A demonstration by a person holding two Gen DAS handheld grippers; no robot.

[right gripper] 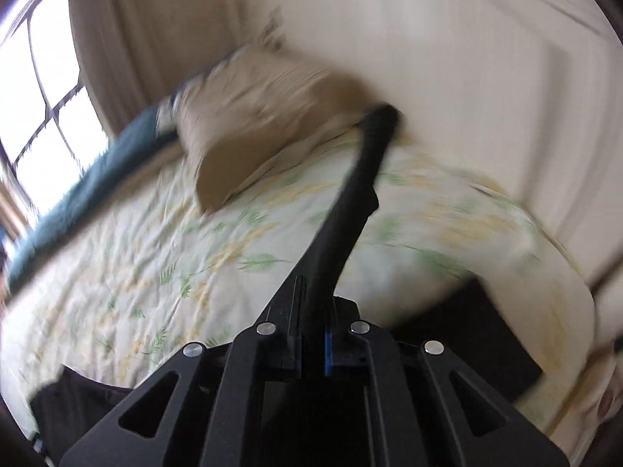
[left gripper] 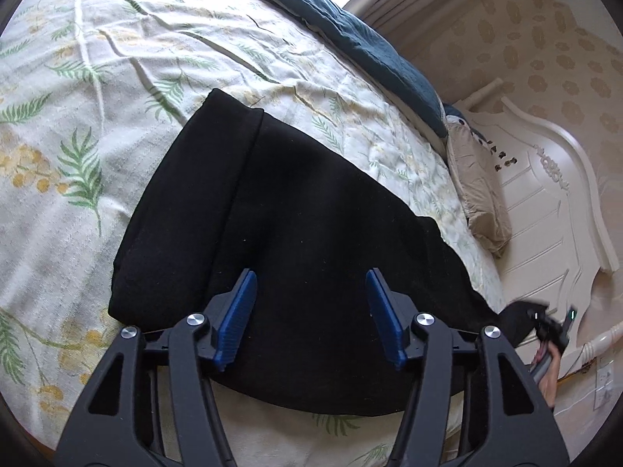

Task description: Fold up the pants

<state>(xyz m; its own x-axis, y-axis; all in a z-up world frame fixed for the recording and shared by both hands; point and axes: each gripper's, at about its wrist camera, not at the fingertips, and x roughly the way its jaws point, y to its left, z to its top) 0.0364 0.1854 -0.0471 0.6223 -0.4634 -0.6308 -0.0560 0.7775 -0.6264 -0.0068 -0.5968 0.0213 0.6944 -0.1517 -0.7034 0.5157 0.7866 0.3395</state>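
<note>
The bed [left gripper: 128, 78] carries a floral leaf-print sheet, with a dark teal blanket [left gripper: 362, 39] along its far edge and a tan pillow [left gripper: 477, 190] beside the white headboard [left gripper: 553, 202]. The black pants [left gripper: 292, 210] lie spread on the sheet near the front edge, one end folded over at the left. The left gripper [left gripper: 310, 307] hovers over the pants, its blue pads [left gripper: 237, 311] spread apart and grasping nothing. The right gripper [right gripper: 313, 330] is clenched on a strip of the pants, which rises taut from its jaws; this view is motion-blurred.
</note>
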